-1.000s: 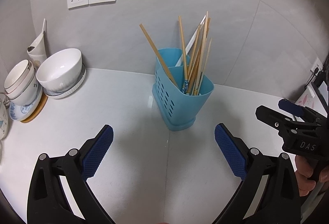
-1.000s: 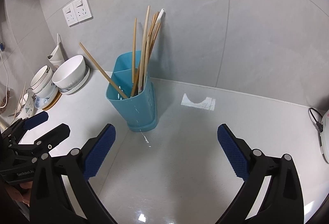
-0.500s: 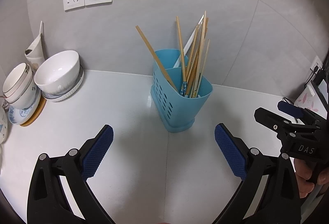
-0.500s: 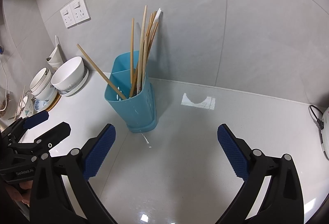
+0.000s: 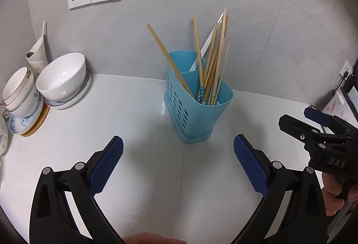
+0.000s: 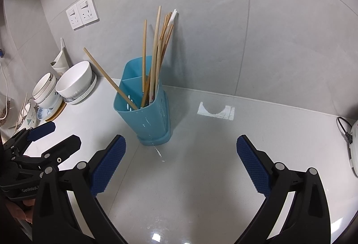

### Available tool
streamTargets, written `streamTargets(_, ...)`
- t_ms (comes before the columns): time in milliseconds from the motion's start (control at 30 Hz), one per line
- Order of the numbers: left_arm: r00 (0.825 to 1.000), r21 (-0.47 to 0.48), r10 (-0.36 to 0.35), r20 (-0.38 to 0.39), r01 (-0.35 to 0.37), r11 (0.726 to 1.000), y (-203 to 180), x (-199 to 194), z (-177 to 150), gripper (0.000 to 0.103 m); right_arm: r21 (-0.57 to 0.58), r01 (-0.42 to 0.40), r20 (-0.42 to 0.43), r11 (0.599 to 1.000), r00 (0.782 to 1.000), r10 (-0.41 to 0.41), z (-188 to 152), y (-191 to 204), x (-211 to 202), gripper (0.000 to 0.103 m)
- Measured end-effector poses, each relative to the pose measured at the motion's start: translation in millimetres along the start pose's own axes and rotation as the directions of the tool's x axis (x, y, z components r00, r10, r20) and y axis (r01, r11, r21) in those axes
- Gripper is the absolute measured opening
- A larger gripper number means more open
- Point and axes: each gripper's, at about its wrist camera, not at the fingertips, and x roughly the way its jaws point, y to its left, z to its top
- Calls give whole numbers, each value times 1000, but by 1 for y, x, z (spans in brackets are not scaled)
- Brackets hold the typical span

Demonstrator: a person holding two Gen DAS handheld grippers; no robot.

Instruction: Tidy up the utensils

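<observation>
Both grippers, left [image 5: 178,155] and right [image 6: 181,155], hover with jaws spread wide and holding nothing, near the blue holder [image 5: 197,109] of chopsticks [image 5: 212,60] by the desk's back edge, probably about to grab one stick.

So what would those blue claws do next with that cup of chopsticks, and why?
Probably the left gripper eases forward to the one chopstick that leans away from the bunch in the blue holder. Both it and the right gripper are open and hold nothing, short of the holder, and that stray stick looks like the untidy one.
</observation>
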Motion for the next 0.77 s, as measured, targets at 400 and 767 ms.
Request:
streamTargets(400, 1000, 5, -11, -11, 11, 1000, -1, 2, 0, 97, 0, 3, -2, 1000, 1000, -3, 0, 0, 1, 95)
streamTargets(767, 1000, 2, -11, -20, 11, 1000, 0, 4, -1, 97, -4, 1, -2, 1000, 1000, -1, 0, 0, 1, 95)
